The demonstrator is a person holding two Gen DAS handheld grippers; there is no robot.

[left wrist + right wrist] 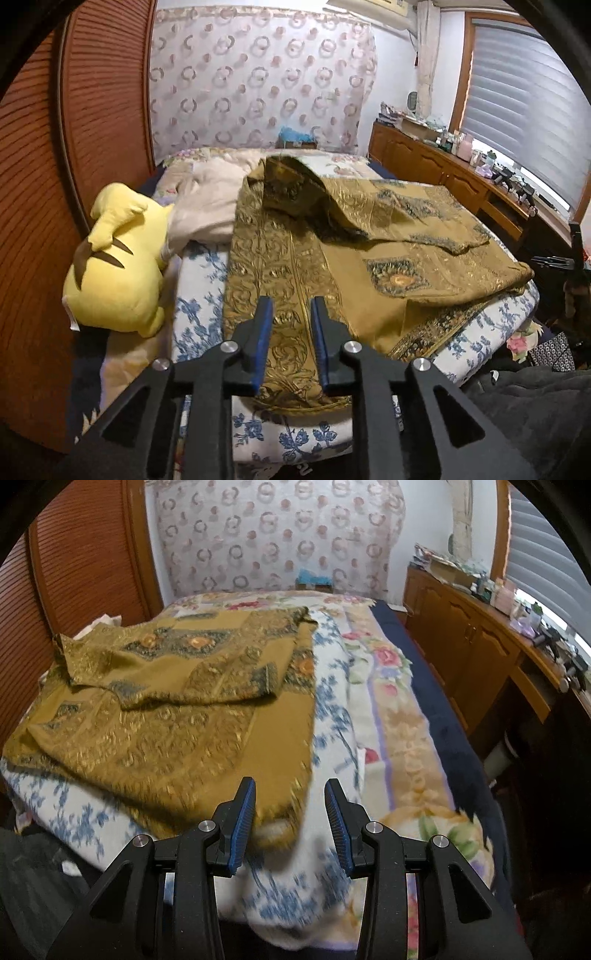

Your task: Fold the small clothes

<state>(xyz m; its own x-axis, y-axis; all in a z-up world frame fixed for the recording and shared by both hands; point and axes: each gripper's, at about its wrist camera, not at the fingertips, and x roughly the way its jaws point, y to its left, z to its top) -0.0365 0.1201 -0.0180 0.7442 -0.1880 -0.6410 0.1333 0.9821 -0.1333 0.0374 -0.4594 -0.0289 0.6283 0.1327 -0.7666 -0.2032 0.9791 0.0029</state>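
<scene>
The gold garment [295, 251] is shiny brocade cloth with a raised woven pattern. The yellow toy [118, 266] is soft, matt plush. The louvred door [92, 110] is ribbed, varnished wood.

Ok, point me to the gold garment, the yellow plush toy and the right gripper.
gold garment [280, 266], left wrist view, on its patterned front panel.
yellow plush toy [118, 273], left wrist view, on the middle of its body.
right gripper [290, 827], right wrist view, midway between its blue-padded fingertips.
</scene>
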